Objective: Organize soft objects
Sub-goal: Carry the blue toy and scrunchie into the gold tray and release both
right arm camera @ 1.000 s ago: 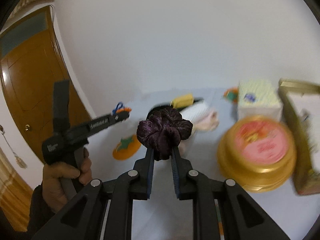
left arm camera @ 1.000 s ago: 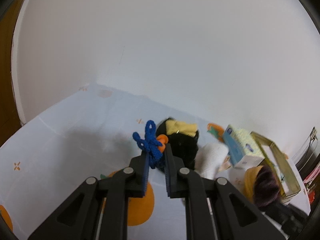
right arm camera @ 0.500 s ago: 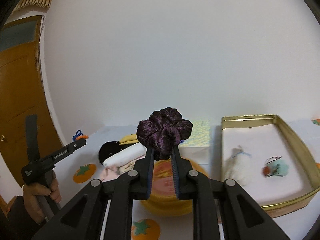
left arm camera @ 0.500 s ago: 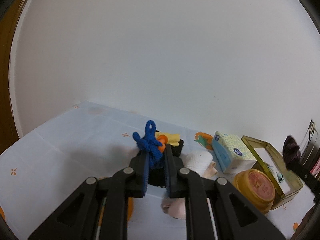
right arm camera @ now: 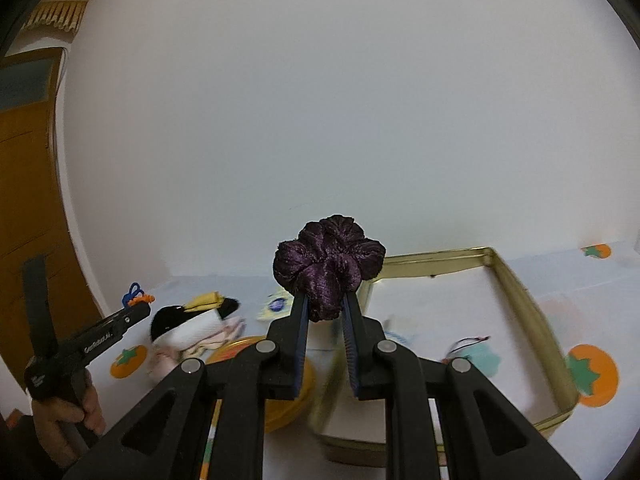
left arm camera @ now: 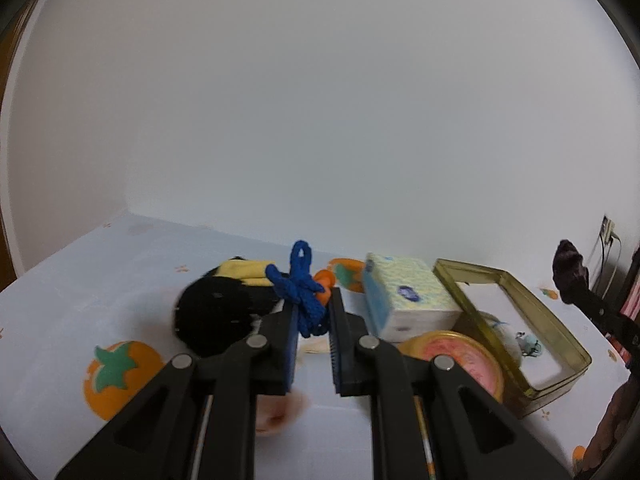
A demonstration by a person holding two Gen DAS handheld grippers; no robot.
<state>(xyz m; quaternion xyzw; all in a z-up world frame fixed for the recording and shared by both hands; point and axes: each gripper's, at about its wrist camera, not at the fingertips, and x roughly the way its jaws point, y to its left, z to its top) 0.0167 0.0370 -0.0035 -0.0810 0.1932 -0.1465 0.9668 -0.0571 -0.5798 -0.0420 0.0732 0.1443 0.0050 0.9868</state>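
My left gripper [left arm camera: 313, 312] is shut on a blue knitted cord piece with an orange bit [left arm camera: 301, 284], held above the table. My right gripper [right arm camera: 326, 300] is shut on a dark purple velvet scrunchie [right arm camera: 329, 262], raised in front of the gold rectangular tin [right arm camera: 516, 276]. In the left wrist view that tin [left arm camera: 560, 336] lies at the right, with small soft items inside, and the scrunchie [left arm camera: 570, 270] shows at the far right edge. In the right wrist view the left gripper [right arm camera: 138, 308] appears at the left, held by a hand [right arm camera: 76, 408].
A black and yellow soft toy [left arm camera: 224, 304], a white cloth [right arm camera: 196, 330], a tissue pack [left arm camera: 404, 300] and a round gold tin with a pink lid [left arm camera: 460, 360] lie on the tomato-print tablecloth [left arm camera: 80, 300]. A white wall stands behind; a wooden door [right arm camera: 28, 184] is at left.
Both grippers swung right across the table with their items. The right gripper now faces the gold rectangular tin, and the round tin has slid to the lower left of its view.
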